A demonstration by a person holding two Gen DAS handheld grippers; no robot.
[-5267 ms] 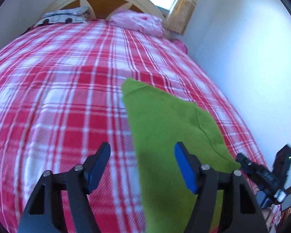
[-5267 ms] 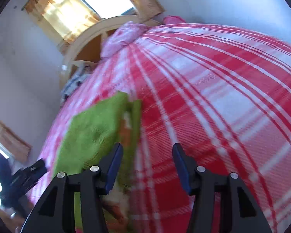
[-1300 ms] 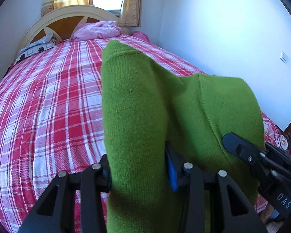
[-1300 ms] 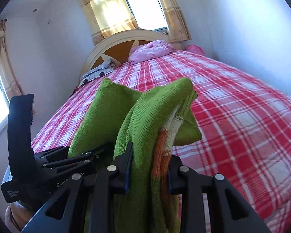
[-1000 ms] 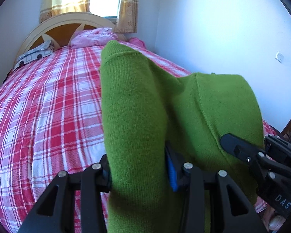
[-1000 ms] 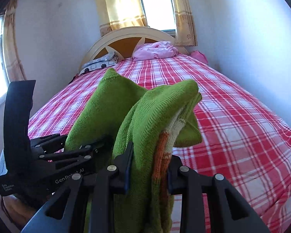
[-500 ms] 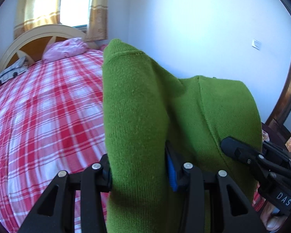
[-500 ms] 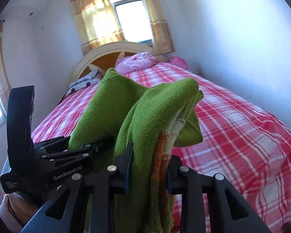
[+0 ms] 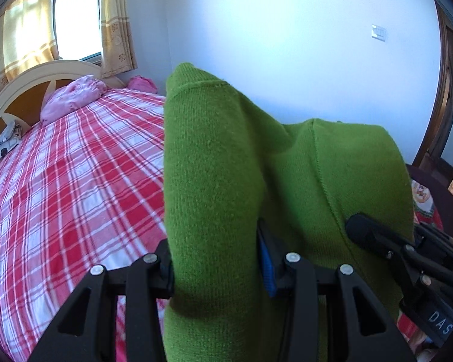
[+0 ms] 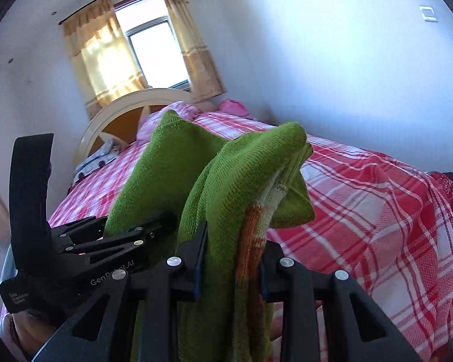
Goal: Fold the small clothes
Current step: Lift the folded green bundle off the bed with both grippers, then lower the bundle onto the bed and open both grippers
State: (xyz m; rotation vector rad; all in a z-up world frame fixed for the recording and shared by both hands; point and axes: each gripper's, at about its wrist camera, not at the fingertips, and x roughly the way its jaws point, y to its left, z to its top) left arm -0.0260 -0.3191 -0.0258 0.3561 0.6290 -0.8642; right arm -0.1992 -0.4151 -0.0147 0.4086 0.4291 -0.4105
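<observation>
A folded green knit garment (image 9: 226, 175) with an orange and white striped part (image 10: 250, 241) is held in the air above the red plaid bed (image 9: 69, 181). My left gripper (image 9: 216, 267) is shut on one thick fold of it. My right gripper (image 10: 231, 259) is shut on the other side, close beside the left one. The right gripper shows at the lower right of the left wrist view (image 9: 407, 256), and the left gripper shows at the left of the right wrist view (image 10: 84, 247). The cloth hides most of both pairs of pads.
The bed (image 10: 362, 199) has a cream headboard (image 9: 30, 81), a pink pillow (image 9: 72, 96) and a patterned pillow (image 10: 96, 157). A window with yellow curtains (image 10: 154, 54) is behind. A white wall (image 9: 287, 45) runs along the right, with a dark door frame (image 9: 444, 90).
Since 5.3 s ago both grippers shut on the garment and lifted it off the bed. Over the last second both views swung to the right, toward the wall and door.
</observation>
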